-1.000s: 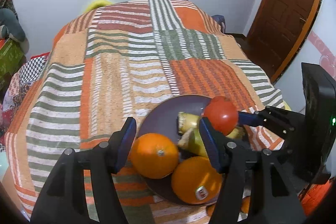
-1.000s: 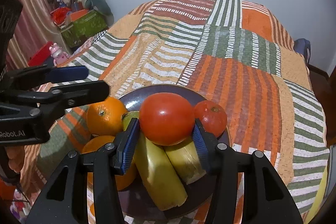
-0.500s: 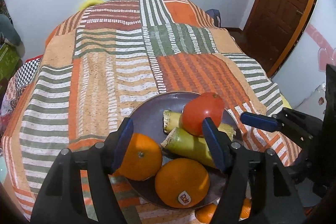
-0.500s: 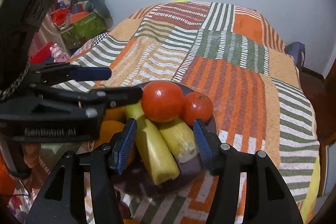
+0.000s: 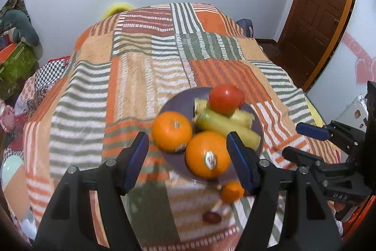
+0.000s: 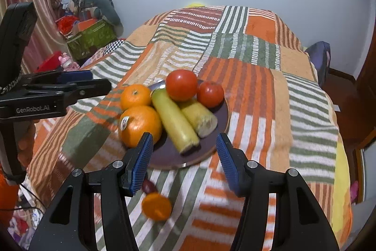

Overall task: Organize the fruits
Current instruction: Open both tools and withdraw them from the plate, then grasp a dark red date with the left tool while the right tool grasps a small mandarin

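Left wrist view: the left gripper (image 5: 188,157) is hovering over the near rim of the dark round plate (image 5: 175,99), blue pads apart and gripping nothing. The plate is sitting toward the near edge of the striped patchwork bedspread (image 5: 141,67), carrying two oranges (image 5: 206,158), a red tomato (image 5: 224,98) and pale yellow-green stalks (image 5: 225,126). A small orange (image 5: 231,191) is lying off the plate, nearer the edge.

Right wrist view: the right gripper (image 6: 184,157) is hanging with jaws parted, empty, above the plate's (image 6: 164,154) near rim; a second tomato (image 6: 210,94) is showing here
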A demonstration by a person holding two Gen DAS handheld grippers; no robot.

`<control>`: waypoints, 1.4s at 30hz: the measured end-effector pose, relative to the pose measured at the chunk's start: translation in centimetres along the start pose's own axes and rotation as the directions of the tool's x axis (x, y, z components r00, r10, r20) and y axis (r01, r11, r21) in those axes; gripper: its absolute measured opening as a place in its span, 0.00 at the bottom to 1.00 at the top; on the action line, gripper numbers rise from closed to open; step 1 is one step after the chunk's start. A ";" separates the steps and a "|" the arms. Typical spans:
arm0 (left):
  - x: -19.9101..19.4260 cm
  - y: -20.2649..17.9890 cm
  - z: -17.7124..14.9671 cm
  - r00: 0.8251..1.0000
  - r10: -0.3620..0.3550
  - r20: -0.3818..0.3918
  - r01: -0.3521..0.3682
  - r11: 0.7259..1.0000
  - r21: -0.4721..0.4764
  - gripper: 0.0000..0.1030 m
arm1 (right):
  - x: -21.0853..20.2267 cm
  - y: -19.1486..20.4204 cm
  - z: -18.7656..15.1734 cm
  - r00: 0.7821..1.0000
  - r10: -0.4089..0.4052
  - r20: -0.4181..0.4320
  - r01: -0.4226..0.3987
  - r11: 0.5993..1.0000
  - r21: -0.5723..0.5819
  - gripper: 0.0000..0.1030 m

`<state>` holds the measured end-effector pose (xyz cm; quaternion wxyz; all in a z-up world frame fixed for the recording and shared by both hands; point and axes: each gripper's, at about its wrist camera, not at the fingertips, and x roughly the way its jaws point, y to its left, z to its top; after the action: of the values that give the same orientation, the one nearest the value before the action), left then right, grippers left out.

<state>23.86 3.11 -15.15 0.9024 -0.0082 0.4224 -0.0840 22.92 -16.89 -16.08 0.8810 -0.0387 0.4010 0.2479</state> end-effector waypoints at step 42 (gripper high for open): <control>4.0 -2.9 -10.3 0.975 -0.046 -0.215 0.052 0.998 0.025 0.26 | 2.2 1.6 -6.4 0.986 0.094 -0.135 -0.090 0.995 0.041 0.32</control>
<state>18.09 0.19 -24.62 0.8492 0.0045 0.5158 -0.1131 19.02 -16.30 -21.77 0.8396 -0.0216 0.4661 0.2780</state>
